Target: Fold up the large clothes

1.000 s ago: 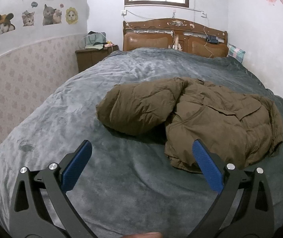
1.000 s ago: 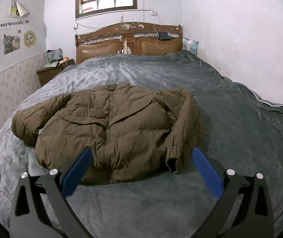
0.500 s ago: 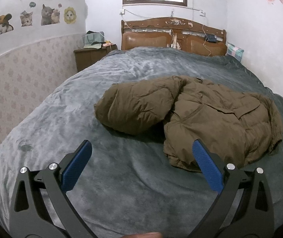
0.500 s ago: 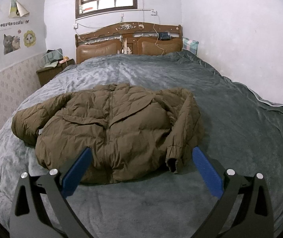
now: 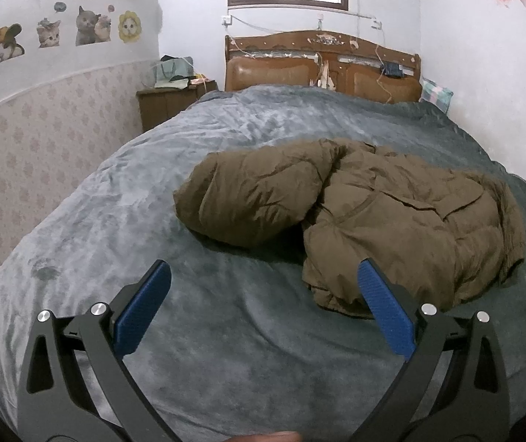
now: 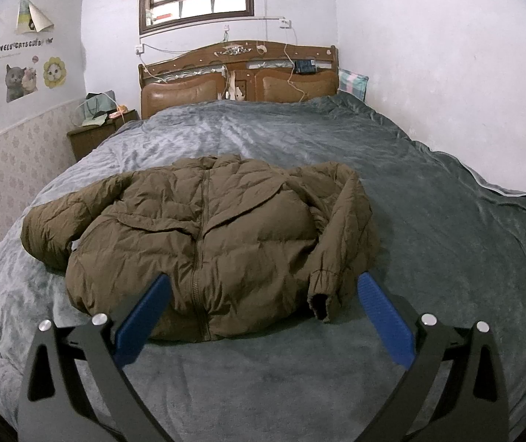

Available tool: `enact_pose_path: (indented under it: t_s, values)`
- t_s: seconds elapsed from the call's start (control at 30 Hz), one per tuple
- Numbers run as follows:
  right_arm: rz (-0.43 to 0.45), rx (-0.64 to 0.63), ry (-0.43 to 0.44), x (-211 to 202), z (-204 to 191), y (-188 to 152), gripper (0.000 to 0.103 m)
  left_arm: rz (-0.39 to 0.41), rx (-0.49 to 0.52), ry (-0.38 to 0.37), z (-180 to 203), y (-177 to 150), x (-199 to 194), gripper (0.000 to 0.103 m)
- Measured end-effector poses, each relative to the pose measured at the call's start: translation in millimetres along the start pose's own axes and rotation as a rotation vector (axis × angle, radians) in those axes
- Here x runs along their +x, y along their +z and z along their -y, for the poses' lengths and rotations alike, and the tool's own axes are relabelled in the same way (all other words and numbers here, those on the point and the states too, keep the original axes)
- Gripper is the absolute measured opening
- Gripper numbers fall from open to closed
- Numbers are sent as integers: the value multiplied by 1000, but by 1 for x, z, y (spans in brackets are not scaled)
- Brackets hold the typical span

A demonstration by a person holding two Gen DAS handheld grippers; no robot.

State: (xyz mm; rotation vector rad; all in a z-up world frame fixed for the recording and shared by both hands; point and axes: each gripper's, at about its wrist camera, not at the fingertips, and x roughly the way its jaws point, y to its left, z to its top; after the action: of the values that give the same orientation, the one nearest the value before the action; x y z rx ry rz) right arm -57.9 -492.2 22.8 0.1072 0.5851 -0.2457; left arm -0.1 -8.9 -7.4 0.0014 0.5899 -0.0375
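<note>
An olive-brown puffer jacket (image 6: pixel 211 235) lies front up, zipper closed, on the grey bedspread (image 6: pixel 428 228). Its left sleeve (image 5: pixel 248 199) stretches out to the left; its right sleeve (image 6: pixel 340 243) is folded down along the body with the cuff near the hem. My left gripper (image 5: pixel 263 294) is open and empty above the bedspread, short of the jacket's left sleeve and hem corner. My right gripper (image 6: pixel 261 305) is open and empty, hovering just in front of the jacket's hem.
A wooden headboard (image 6: pixel 237 73) stands at the far end of the bed. A nightstand (image 5: pixel 171 101) with bags is at the far left by the wall. A wall runs along the bed's right side (image 6: pixel 447 73). A pillow (image 6: pixel 353 81) sits at the far right corner.
The left gripper has drifted slightly, so the jacket sits a little further left in its view. The right view is nearly unchanged. Both grippers stay open.
</note>
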Motion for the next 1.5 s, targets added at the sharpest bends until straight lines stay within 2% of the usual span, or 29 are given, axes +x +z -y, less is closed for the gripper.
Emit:
enact_pose_path:
  t_s: [0.27,0.5,0.7,0.93,1.0,1.17,1.23,1.33,1.4,1.43,1.47,1.5]
  values:
    - [3,0,-1,2,1,-1,101,-23,-12,2,3,-3,8,100]
    - [-82,41,-17,30,16,-13,101,-104,-35,1,11,-1,35,100]
    - [-86,93,-4,24,28,-10,101,-205,53,-20,48,-15,68,100]
    - [-80,120,23,24,35,-4,101,-257,119,5,81,-19,107,100]
    - [-94,111,7,32,37,-4,101,-257,121,7,88,-15,116,100]
    - [-207,74,-24,89,43,5,101,-277,89,7,101,-6,137,100]
    - [-243,7,-16,107,39,3,101,-293,80,11,104,-5,148,96]
    - [-284,-86,-4,133,39,-3,101,-333,80,-9,111,-7,166,84]
    - [-270,-40,11,141,49,-1,101,-356,94,-22,117,-10,177,66]
    - [-267,-6,13,143,52,2,101,-368,108,-31,122,-12,184,62]
    - [-261,12,29,144,53,4,101,-379,116,-32,125,-15,189,52]
    - [-255,8,35,144,52,5,101,-390,120,-41,128,-16,196,31]
